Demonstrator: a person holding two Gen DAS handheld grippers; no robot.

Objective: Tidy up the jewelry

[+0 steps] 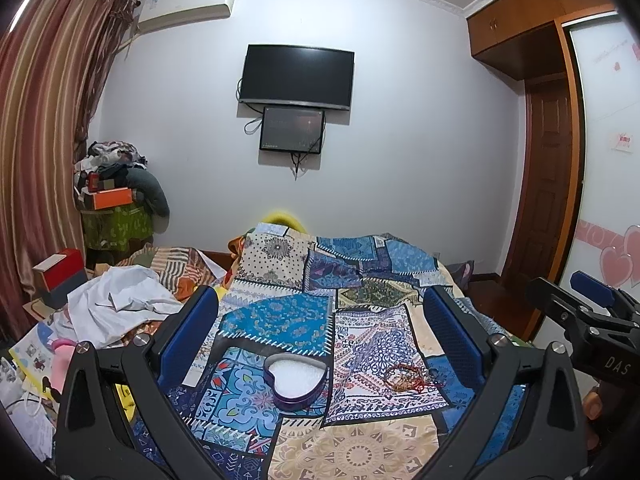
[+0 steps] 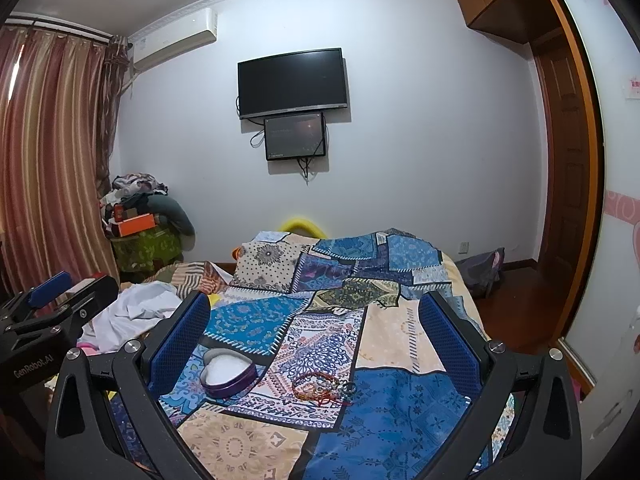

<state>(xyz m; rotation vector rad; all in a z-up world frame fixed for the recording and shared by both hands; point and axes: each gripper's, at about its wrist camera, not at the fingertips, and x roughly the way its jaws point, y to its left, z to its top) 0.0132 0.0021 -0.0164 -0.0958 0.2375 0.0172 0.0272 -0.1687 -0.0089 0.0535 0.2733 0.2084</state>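
Above a bed spread with a blue patchwork quilt, the left hand-held gripper and right hand-held gripper both hung with fingers apart, holding nothing. A purple heart-shaped tin with white lining sat on the quilt, a tangle of red and beaded bracelets just beside it at 3 o'clock.

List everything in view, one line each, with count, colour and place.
heart-shaped tin: one, purple, white inside, lid off, on the bed.
bracelets: small pile, red and beaded, right of the tin; count unclear.
quilt: one, blue and beige patchwork, covering the bed.
white cloth: one, crumpled, left side of the bed.
television: one, black, on the wall.
small screen: one, black, below the television.
air conditioner: one, white, upper wall.
curtain: striped red-brown, left.
wardrobe: brown, right.
left gripper: black, blue pads, open above the tin.
right gripper: same, open above the bracelets.
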